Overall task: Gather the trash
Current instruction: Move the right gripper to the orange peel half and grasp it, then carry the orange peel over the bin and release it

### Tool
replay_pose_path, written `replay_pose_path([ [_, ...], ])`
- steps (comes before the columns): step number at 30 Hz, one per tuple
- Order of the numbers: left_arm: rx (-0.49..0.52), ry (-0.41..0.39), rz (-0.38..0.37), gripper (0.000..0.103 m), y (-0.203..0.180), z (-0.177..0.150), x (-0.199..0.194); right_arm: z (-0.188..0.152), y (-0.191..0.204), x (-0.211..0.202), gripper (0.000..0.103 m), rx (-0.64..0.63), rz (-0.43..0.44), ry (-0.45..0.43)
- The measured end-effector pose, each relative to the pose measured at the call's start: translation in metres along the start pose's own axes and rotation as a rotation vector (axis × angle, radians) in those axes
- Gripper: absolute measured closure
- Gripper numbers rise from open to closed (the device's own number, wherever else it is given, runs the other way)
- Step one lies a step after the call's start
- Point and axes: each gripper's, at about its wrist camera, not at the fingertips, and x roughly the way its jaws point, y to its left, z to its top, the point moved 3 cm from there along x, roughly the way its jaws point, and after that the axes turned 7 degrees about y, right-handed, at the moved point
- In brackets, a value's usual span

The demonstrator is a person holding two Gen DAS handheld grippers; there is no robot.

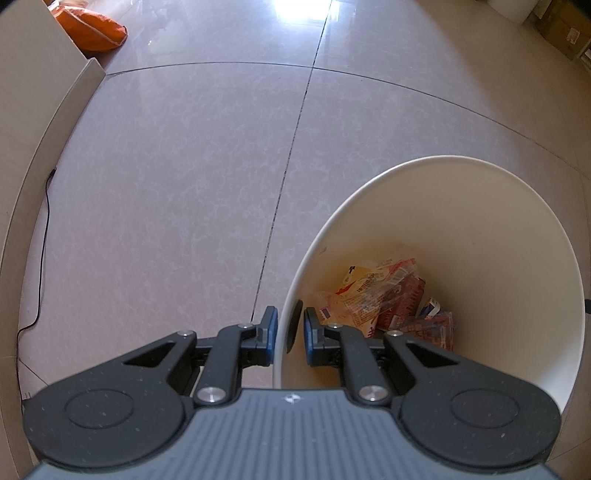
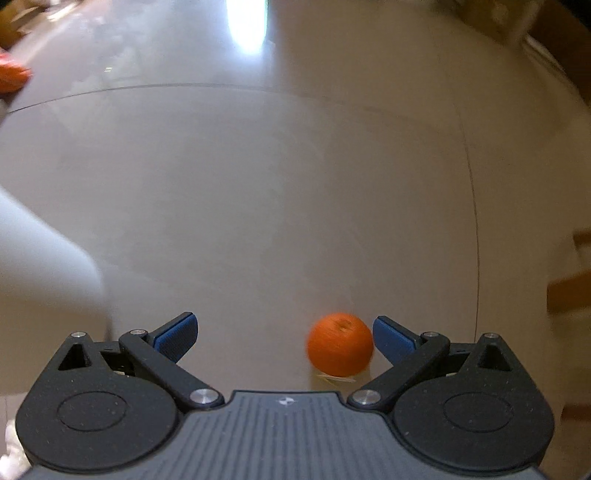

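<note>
A white trash bin (image 1: 461,229) stands on the tiled floor at the lower right of the left wrist view, with several crumpled snack wrappers (image 1: 380,295) at its bottom. My left gripper (image 1: 290,326) is shut on the bin's near rim, one finger outside the wall and one inside. In the blurred right wrist view an orange (image 2: 340,343) lies on the floor between the fingers of my right gripper (image 2: 284,336), close to the right finger. That gripper is wide open and touches nothing. The bin's side (image 2: 40,266) shows as a white blur at the left.
An orange bag (image 1: 92,27) lies on the floor at the far left, beside a beige panel (image 1: 33,74). A black cable (image 1: 42,251) runs along the panel's foot. Brown cardboard boxes (image 2: 569,291) stand at the right edge. Bare tile stretches ahead of both grippers.
</note>
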Motion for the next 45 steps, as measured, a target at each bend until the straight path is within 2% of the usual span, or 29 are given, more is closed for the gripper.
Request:
replay_pose_path([
  [11,0.006,0.000,0.012,0.091,-0.004,0.000,0.001,-0.002,-0.045,0.112,0.003,0.125,-0.091,0.160],
  [17,0.006,0.001,0.012,0.091,-0.004,0.000,0.001,-0.003,-0.053,0.141,0.008,0.175,-0.085,0.190],
  [19,0.009,-0.001,0.015,0.091,-0.005,0.000,0.001,-0.002,-0.053,0.145,0.013,0.171,-0.083,0.200],
  [22,0.012,-0.002,0.017,0.091,-0.005,-0.001,0.001,0.002,-0.052,0.143,0.021,0.153,-0.098,0.206],
  [34,0.006,0.001,0.012,0.091,-0.004,0.000,0.001,0.004,-0.041,0.127,0.026,0.107,-0.112,0.181],
  [45,-0.007,0.004,0.008,0.091,-0.001,0.001,0.001,0.007,-0.012,0.077,0.029,0.020,-0.069,0.145],
])
